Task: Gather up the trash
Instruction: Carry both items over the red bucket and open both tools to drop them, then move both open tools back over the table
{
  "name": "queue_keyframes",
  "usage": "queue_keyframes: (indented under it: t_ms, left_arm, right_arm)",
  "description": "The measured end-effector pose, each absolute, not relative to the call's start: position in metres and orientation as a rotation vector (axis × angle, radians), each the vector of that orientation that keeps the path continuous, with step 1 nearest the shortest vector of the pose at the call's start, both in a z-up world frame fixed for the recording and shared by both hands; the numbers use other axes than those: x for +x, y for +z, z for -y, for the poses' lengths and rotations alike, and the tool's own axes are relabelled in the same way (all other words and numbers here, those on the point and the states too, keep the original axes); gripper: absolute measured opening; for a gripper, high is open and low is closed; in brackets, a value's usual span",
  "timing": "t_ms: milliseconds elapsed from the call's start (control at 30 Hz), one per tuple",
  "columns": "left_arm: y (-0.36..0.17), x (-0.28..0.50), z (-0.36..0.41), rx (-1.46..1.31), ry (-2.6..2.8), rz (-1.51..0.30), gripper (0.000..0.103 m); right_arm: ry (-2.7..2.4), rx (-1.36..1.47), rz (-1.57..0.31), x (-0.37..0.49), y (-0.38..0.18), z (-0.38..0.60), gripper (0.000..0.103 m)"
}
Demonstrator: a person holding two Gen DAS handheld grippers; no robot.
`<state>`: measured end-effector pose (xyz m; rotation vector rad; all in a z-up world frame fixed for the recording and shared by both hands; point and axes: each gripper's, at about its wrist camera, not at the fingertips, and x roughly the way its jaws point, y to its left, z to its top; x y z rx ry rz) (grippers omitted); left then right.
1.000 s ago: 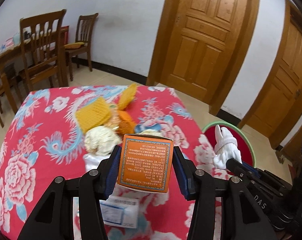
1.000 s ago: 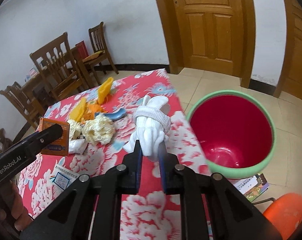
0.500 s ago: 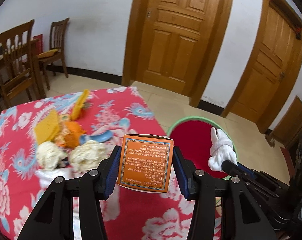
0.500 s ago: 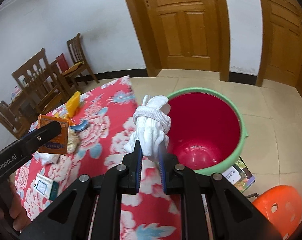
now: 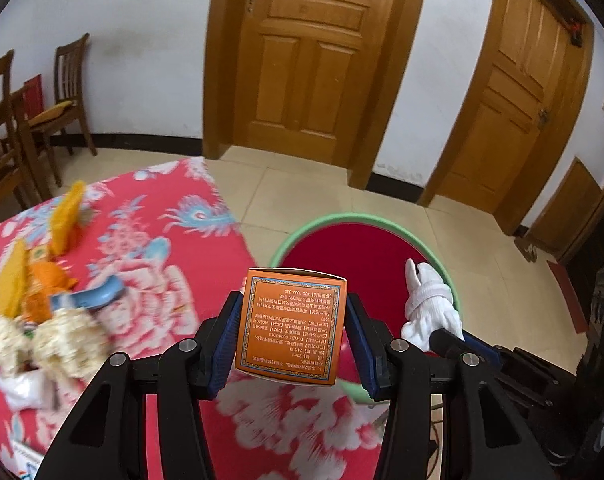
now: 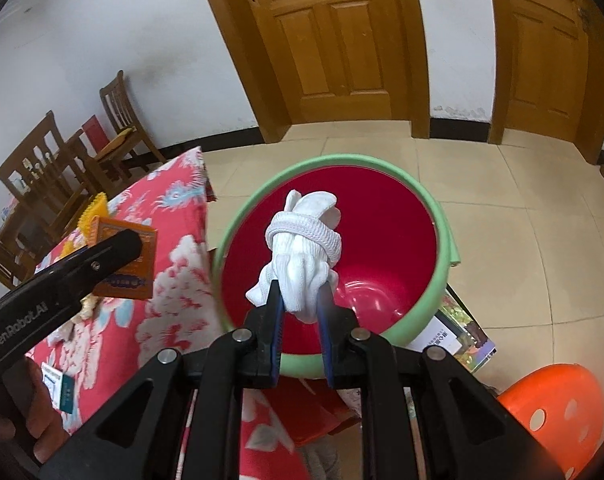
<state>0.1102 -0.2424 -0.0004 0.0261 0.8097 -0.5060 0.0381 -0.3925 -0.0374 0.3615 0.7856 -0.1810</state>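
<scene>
My left gripper point(image 5: 291, 304) is shut on an orange printed box point(image 5: 291, 328), held upright over the table's right edge, in front of the near rim of the bucket. That green-rimmed red bucket point(image 5: 302, 236) stands on the floor beside the table. My right gripper point(image 6: 299, 292) is shut on a bundled white glove point(image 6: 302, 248), which hangs above the bucket's point(image 6: 446, 240) open mouth. The bucket's inside looks bare. The glove point(image 5: 430, 304) also shows at the right of the left wrist view. The box point(image 6: 141, 276) appears at the left of the right wrist view.
The table has a red floral cloth point(image 5: 161, 280) with a pile of yellow, orange, blue and crumpled white scraps point(image 5: 57, 320) at the left. A small printed carton point(image 6: 59, 388) lies near the front edge. Booklets point(image 6: 462, 332) and an orange stool point(image 6: 554, 400) sit by the bucket. Wooden chairs point(image 6: 117, 120) stand behind.
Both grippers have swung right, away from the scrap pile. The glove has gone from above the cloth to above the bucket. The box has reached the table's edge.
</scene>
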Motion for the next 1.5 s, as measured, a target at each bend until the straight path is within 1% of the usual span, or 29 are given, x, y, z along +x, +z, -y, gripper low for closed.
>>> queue_keyframes:
  t_ms: [100,233,300,333,400,667,833,1100,1500]
  left_arm:
    - [-0.009,0.118,0.257,0.038,-0.522,-0.829,0.052]
    - [-0.017,0.125,0.269,0.047,-0.534,-0.848,0.052]
    - [-0.019,0.127,0.274,0.048,-0.542,-0.859,0.052]
    - [-0.020,0.128,0.276,0.047,-0.545,-0.862,0.053]
    - [-0.020,0.129,0.277,0.047,-0.549,-0.862,0.061]
    - [-0.018,0.129,0.274,0.052,-0.530,-0.854,0.062]
    - [-0.013,0.124,0.264,0.042,-0.514,-0.847,0.062]
    - [0.000,0.112,0.239,0.018,-0.469,-0.834,0.062]
    - [0.011,0.105,0.181,-0.029,-0.361,-0.816,0.063]
  right_arm:
    - [-0.194,0.372,-0.795,0.041,-0.044,0.402,0.022]
    - [-0.206,0.385,-0.805,0.044,-0.051,0.411,0.022]
    - [-0.205,0.393,-0.805,0.044,-0.053,0.414,0.029]
    - [-0.205,0.394,-0.804,0.044,-0.054,0.415,0.029]
    - [-0.206,0.394,-0.800,0.041,-0.054,0.419,0.033]
    - [-0.200,0.412,-0.784,0.039,-0.049,0.420,0.033]
    - [-0.199,0.416,-0.771,0.031,-0.042,0.416,0.035]
    - [-0.182,0.413,-0.744,0.023,-0.029,0.401,0.046]
    - [-0.125,0.395,-0.731,0.024,-0.014,0.369,0.058]
